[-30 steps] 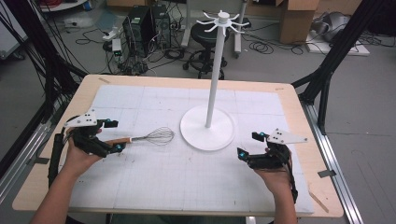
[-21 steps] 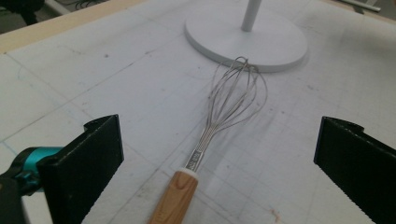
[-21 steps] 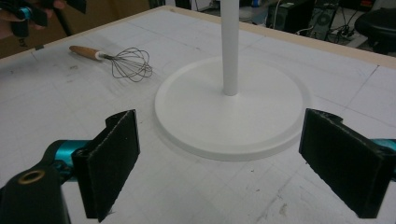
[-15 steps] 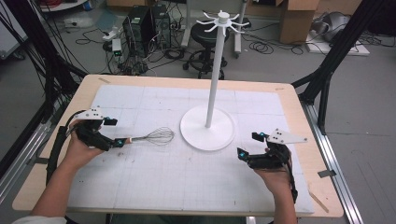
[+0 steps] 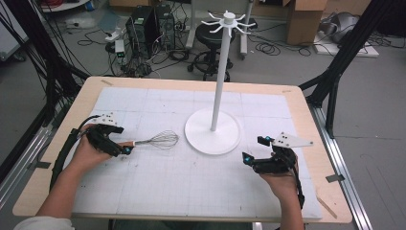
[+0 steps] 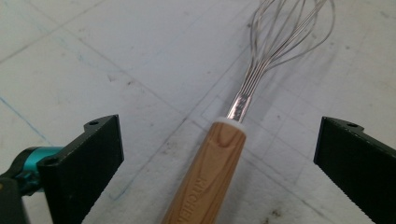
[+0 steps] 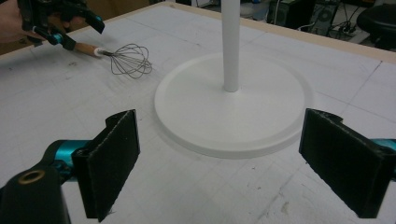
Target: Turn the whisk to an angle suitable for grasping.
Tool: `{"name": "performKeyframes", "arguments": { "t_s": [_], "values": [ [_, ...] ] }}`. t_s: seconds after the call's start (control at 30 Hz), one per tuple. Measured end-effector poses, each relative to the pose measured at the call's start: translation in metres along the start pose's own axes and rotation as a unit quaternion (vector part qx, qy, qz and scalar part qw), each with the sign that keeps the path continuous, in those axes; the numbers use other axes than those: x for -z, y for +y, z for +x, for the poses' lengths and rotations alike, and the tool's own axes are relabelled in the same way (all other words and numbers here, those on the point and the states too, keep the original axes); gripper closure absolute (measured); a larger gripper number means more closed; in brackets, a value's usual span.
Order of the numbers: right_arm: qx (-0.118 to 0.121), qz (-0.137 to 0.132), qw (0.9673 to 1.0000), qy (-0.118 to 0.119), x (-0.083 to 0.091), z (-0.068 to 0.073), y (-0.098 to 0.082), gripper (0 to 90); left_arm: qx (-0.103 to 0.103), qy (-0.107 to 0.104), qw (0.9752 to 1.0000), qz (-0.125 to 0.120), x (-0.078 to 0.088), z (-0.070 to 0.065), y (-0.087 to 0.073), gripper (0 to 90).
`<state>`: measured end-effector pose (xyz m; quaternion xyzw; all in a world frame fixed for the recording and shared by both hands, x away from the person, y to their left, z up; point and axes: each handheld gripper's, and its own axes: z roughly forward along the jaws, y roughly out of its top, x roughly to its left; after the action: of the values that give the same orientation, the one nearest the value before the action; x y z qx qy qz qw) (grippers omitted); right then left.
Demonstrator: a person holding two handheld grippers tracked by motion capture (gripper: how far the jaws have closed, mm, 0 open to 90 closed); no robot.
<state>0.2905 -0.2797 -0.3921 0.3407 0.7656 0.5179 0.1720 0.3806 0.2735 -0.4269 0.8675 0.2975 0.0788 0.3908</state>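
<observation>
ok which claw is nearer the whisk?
Left. The left claw straddles the whisk handle, jaws open; the right claw sits open across the stand base.

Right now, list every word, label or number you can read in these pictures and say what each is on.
"KITCHEN" (a partial, uncertain reading, cut off by the frame edge): lettering along the wooden handle of the whisk, between the open jaws of the left gripper.
Nothing else legible: the gridded mat carries lines only.
</observation>
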Motion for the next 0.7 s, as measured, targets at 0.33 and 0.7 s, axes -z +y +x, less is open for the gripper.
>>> {"name": "performKeyframes", "arguments": {
  "t_s": [0.33,0.7],
  "values": [
    [0.000,0.006,1.0000,0.000,-0.0021,0.0007,-0.0004,11.1,0.000,0.008,0.9990,0.045,-0.0079,0.0035,-0.0048,17.6],
    [0.002,0.012,0.9999,0.000,-0.0038,0.0018,-0.0004,11.1,-0.002,0.014,0.9984,0.055,-0.0041,0.0036,-0.0046,41.5]
  ]
}}
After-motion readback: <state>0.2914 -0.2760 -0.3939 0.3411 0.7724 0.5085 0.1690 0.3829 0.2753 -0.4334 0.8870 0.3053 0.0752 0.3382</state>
